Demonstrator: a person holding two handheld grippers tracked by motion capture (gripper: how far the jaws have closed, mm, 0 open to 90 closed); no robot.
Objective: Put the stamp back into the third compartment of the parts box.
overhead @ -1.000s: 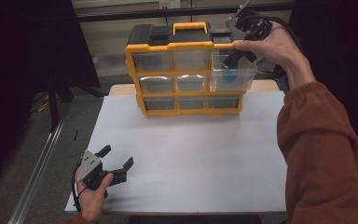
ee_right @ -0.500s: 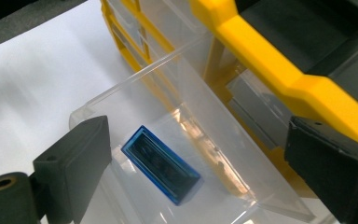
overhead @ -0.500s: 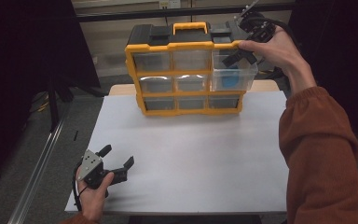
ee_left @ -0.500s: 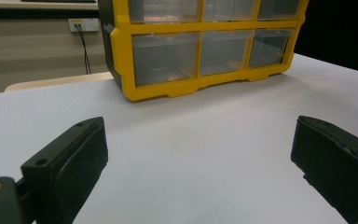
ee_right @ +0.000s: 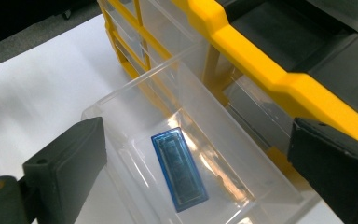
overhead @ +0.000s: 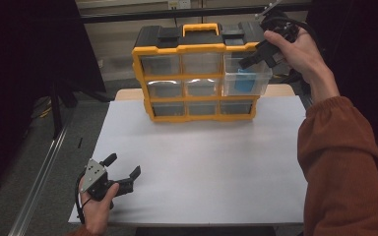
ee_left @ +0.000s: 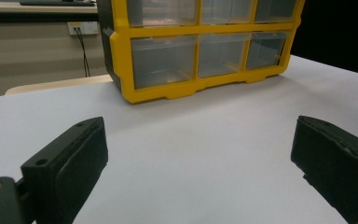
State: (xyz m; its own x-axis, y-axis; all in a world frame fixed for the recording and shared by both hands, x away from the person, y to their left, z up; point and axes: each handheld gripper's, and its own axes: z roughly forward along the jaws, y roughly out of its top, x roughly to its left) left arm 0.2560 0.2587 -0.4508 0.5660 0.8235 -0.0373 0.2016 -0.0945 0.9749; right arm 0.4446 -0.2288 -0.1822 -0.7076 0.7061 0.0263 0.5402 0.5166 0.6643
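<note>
- The right gripper (overhead: 256, 55), held high at the cabinet's upper right corner, hangs over a pulled-out clear drawer (ee_right: 177, 154); its jaws have just been opening and now stand wide with nothing between them
- A blue rectangular block (ee_right: 179, 170) lies flat on the drawer floor, directly below the spread jaws, apparently just let go
- The step in hand looks like the drop-off: the block is in, the drawer is not yet shut. The next move would call for backing the gripper clear of the rim, then pushing the drawer front squarely so it slides into its slot without jamming
- The drawer is thin, glossy see-through plastic with rounded corners; the block is translucent blue with a moulded, ridged top
- The yellow-and-black organiser (overhead: 197, 73) is hard plastic, three rows of three clear drawers under a black lid and yellow handle, standing at the far edge of a white matt sheet (overhead: 202, 167) on the table
- The left gripper (overhead: 123, 173) rests idle near the sheet's near-left corner, jaws spread and empty, its pads black and faintly ribbed
</note>
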